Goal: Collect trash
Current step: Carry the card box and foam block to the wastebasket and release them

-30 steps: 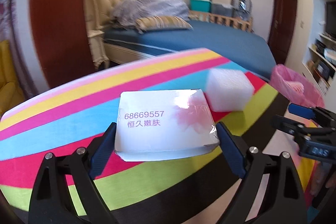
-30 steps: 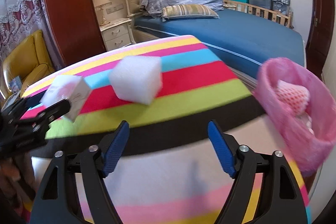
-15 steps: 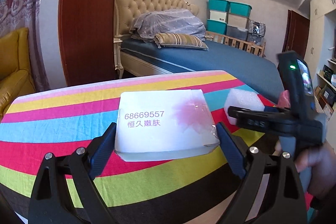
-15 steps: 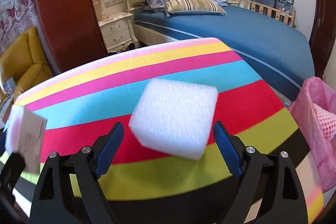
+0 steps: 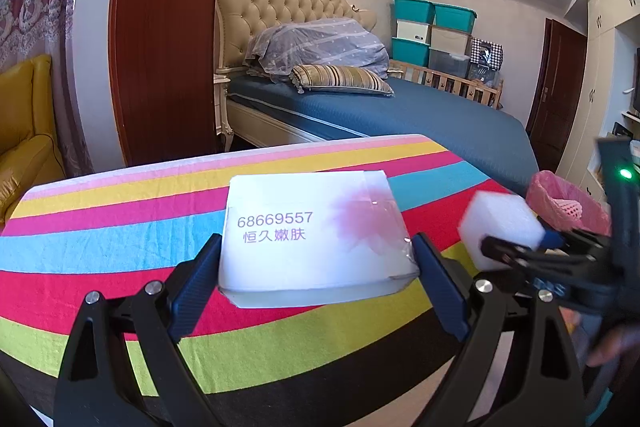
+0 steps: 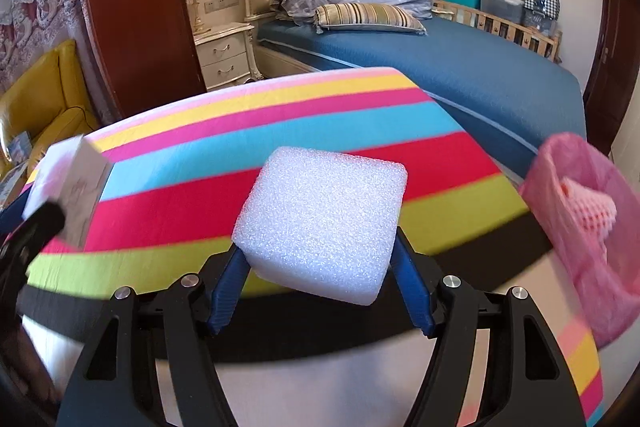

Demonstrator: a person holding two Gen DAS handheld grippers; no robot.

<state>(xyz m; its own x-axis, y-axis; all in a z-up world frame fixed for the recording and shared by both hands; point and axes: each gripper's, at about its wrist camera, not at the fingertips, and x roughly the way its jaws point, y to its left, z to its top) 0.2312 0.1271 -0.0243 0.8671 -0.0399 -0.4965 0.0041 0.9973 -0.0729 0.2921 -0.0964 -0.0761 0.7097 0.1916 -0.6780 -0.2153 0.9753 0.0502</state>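
Now my right gripper (image 6: 320,283) has just been closing on the foam (image 6: 320,223), clamped and lifted off the striped cloth (image 6: 200,155); my left gripper (image 5: 316,287) grips the box (image 5: 312,231). Foam is soft, so a shallow pinch could let it slip short of the pink bin (image 6: 580,227). Behind is a bedroom with a bed (image 6: 480,67).

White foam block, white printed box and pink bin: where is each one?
White foam block (image 6: 320,227), right wrist view, its speckled top face.
White printed box (image 5: 312,231), left wrist view, its printed top face.
Pink bin (image 6: 560,227), right wrist view, its near wall.
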